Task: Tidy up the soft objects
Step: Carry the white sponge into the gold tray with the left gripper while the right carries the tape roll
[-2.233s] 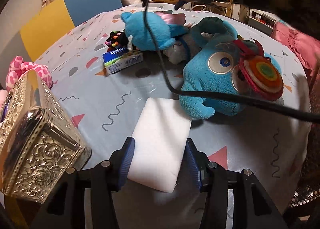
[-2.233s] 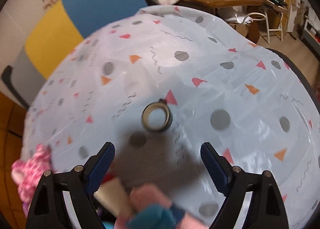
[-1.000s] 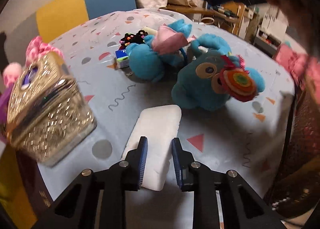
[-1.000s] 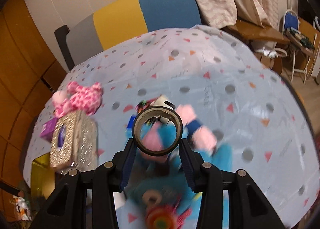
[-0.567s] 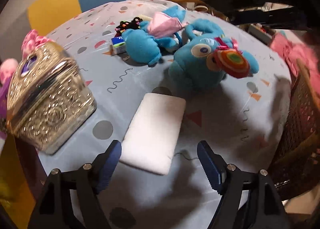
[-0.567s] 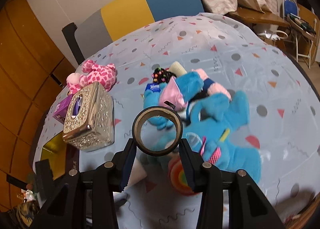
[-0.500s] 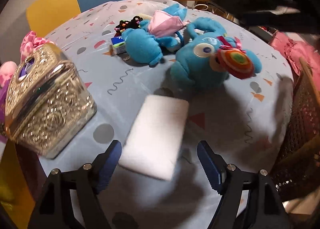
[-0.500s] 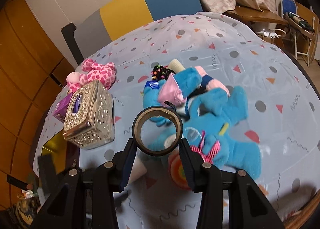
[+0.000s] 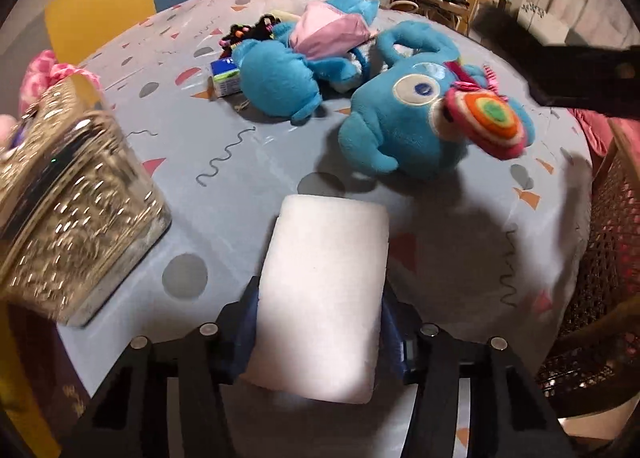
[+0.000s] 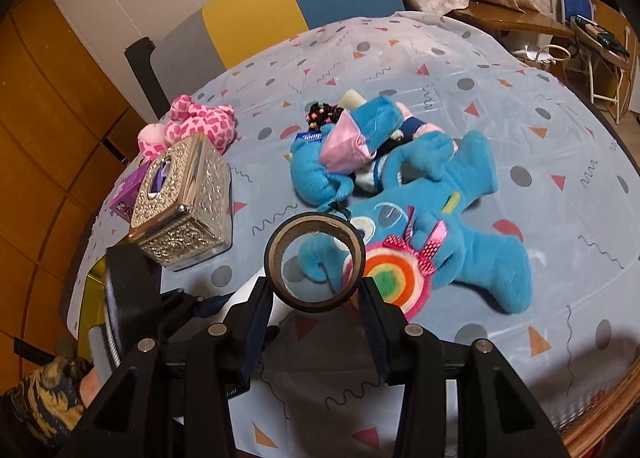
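Half a second earlier the left tongs [image 9: 320,328] stood wide around the white sponge [image 9: 322,298]; now they'd come in and were closing on its near end, pads at both edges. The sponge lay on the table [image 9: 248,193] just in front of the big blue plush [image 9: 404,129]. The right tongs [image 10: 316,300] were clamped on a tape roll [image 10: 316,264], hanging over that plush. My worry: gripping only the sponge's end could let it sag or slip out.

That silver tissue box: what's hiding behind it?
Behind the silver tissue box lie a pink spotted plush and a purple packet. The box covers the packet's far side and the plush's lower part.
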